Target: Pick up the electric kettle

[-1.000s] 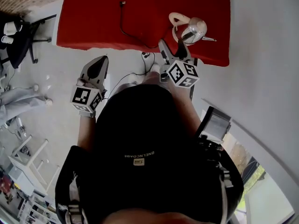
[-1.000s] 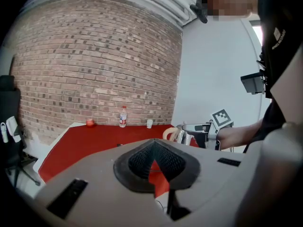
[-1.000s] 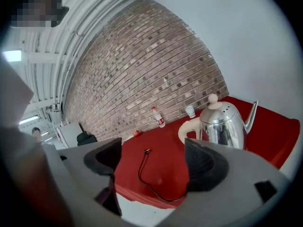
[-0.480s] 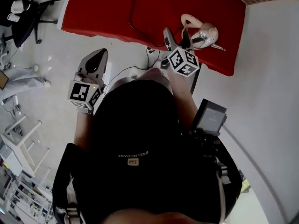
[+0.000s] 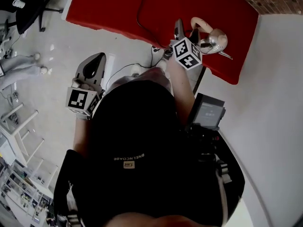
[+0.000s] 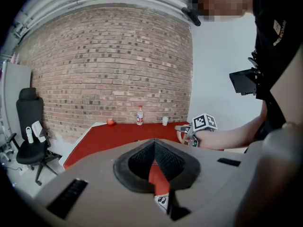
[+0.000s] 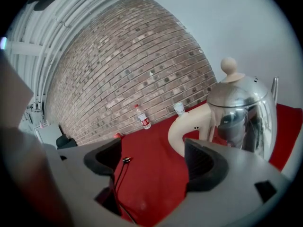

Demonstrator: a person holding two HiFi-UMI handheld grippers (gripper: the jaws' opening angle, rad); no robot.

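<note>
The electric kettle (image 5: 215, 39), polished steel with a cream loop handle (image 5: 199, 22), stands near the right end of the red table (image 5: 109, 8). My right gripper (image 5: 185, 31) is open at the table's front edge, its jaws just short of the handle. In the right gripper view the kettle (image 7: 241, 112) and its handle (image 7: 189, 129) stand ahead and to the right of the open gripper (image 7: 154, 164), with nothing between the pads. My left gripper (image 5: 94, 63) hangs shut over the floor, left of the table; in its own view the gripper (image 6: 156, 162) holds nothing.
A black cable (image 5: 141, 13) runs across the table and off its front edge. A bottle (image 7: 143, 117), a paper cup (image 7: 179, 108) and a small red object (image 6: 110, 122) stand at the far edge by the brick wall. A black office chair (image 5: 28, 8) is at the left.
My right gripper has moved forward over the table edge, closer to the kettle's handle. The left gripper has stayed low and shut.
</note>
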